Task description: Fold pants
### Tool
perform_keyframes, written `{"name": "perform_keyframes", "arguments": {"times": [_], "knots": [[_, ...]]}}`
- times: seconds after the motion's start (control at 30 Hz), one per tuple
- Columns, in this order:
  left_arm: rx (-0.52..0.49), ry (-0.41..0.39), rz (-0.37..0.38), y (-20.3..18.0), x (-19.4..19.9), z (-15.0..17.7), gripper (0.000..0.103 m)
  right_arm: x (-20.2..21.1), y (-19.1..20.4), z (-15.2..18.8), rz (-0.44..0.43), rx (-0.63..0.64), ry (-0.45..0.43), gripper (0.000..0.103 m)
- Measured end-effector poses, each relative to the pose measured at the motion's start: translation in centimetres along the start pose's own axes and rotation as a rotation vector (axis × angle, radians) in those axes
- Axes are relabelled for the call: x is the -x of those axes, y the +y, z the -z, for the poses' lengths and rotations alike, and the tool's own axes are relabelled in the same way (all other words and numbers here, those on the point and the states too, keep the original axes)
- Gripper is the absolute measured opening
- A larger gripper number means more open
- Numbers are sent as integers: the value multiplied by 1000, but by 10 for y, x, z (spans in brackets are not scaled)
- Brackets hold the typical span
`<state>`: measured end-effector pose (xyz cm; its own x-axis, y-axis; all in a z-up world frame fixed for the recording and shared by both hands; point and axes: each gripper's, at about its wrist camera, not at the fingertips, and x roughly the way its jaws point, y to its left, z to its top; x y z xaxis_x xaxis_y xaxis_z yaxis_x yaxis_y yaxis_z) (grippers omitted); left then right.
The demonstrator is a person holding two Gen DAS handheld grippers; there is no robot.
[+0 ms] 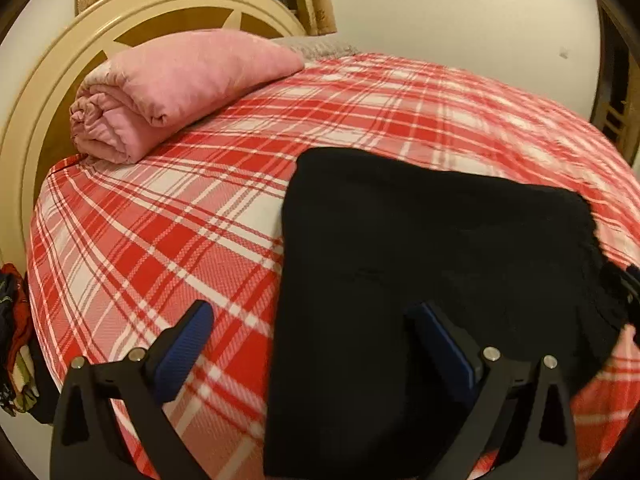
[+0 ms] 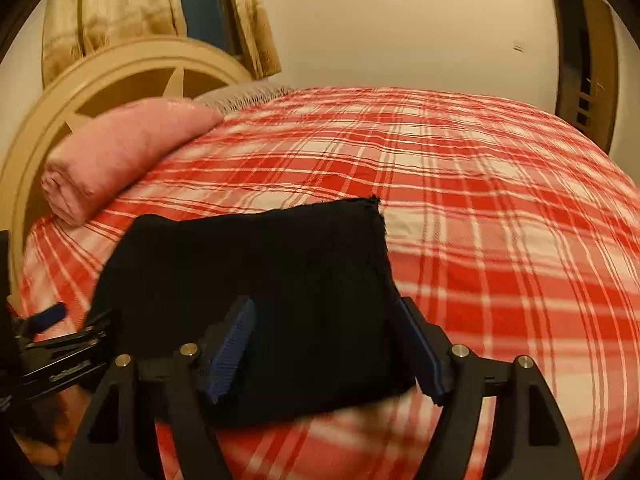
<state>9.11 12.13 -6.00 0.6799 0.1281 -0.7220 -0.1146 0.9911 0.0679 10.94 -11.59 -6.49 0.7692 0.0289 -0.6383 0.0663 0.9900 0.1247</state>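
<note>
The black pants (image 1: 420, 264) lie folded into a compact rectangle on the red plaid bed cover (image 1: 160, 216). My left gripper (image 1: 316, 320) is open over the pants' left edge, one finger above the cover, the other above the black cloth. In the right wrist view the folded pants (image 2: 256, 264) lie just ahead of my right gripper (image 2: 324, 316), which is open with its fingers on either side of the pants' near right part. The left gripper (image 2: 52, 320) shows at the left edge there. Neither gripper holds anything.
A rolled pink blanket (image 1: 172, 88) lies at the head of the bed against the cream headboard (image 1: 52, 80). Curtains (image 2: 120, 12) hang behind. Bare plaid cover (image 2: 500, 220) stretches to the right. Colourful clothes (image 1: 14, 328) hang off the bed's left edge.
</note>
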Motion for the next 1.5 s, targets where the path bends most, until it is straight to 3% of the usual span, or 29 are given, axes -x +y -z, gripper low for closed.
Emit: {"name": "perform_keyframes", "arguments": {"times": [0.17,0.4,0.8,1.03,1.5], "knots": [[-8,-32,57,-2,28,19,103,34,-4,26,11,-50,3,73],[-61,-69,69,-12,67,44,103,84,5,51,57,-12,-44,74],[-106,-213,79,-3,143,60,103,169,16,58,99,-11,-230,74],[-108,-266,95,6,177,65,103,205,24,63,88,-34,-324,80],[-112,-354,92,15,210,78,103,245,47,69,100,-4,-416,81]]}}
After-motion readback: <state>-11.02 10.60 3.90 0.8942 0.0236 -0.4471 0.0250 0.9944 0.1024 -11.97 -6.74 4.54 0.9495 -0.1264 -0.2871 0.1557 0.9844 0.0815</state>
